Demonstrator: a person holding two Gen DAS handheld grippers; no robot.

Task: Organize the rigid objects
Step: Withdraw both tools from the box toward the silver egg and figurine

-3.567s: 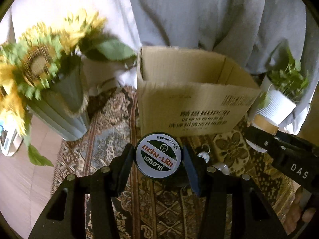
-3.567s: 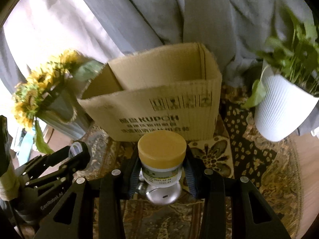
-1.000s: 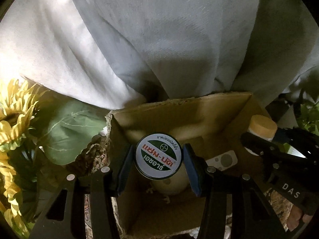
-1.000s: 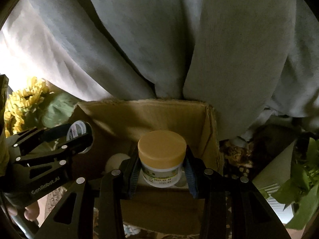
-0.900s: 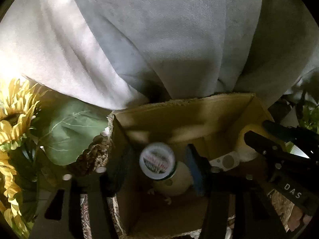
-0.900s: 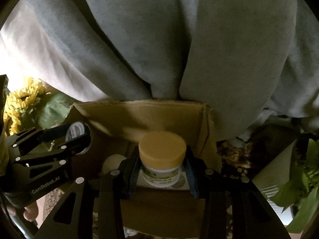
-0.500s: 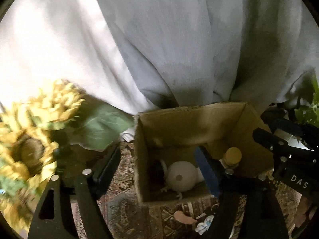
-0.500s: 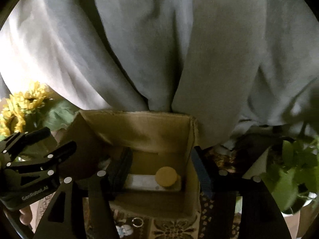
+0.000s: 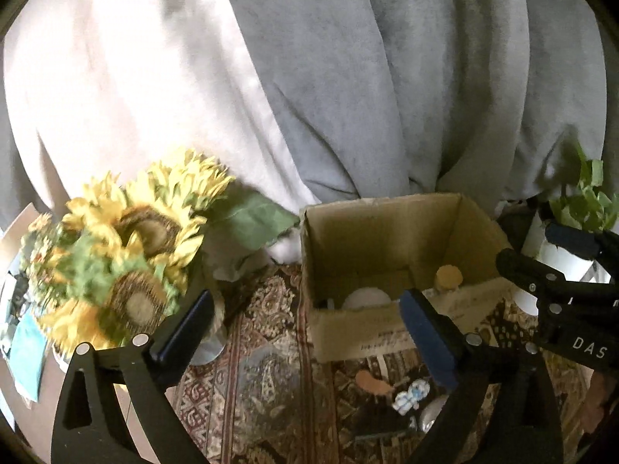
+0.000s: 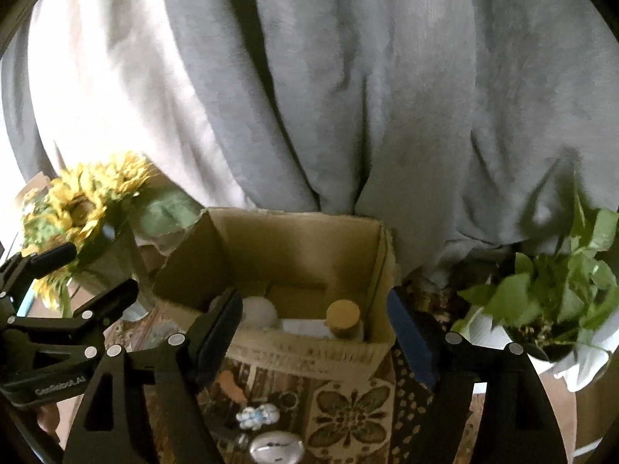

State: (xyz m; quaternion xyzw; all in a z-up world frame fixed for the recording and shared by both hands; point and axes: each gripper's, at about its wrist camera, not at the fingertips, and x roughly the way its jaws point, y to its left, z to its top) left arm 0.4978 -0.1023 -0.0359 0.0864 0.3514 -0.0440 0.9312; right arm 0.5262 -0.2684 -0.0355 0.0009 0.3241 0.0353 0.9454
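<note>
Two sets of tongs are shown with nothing between their pads: the left tongs (image 9: 305, 332) are spread very wide and opening, and the right tongs (image 10: 315, 328) are moderately wide and likewise opening. Both are held above and on the near side of the cardboard box (image 10: 309, 352), which stands on a patterned rug (image 9: 263, 386). Inside the box, a jar with a tan lid (image 10: 343, 319) is seen upright near the right wall, and a pale rounded object (image 10: 258, 312) lies toward the left; the round tin cannot be made out. On the rug before the box, a small blue-and-white figure (image 10: 258, 415), a silvery oval item (image 10: 275, 449) and an orange piece (image 9: 372, 382) remain to be collected, it is judged. Sunflowers (image 9: 127, 255) crowd the left tongs and a potted plant (image 10: 541, 309) stands beside the right. Petals or leaves could be snagged by the wide-spread tongs on a low sweep, and the box's near wall could be knocked if the descent toward the small items is made too close to it
</note>
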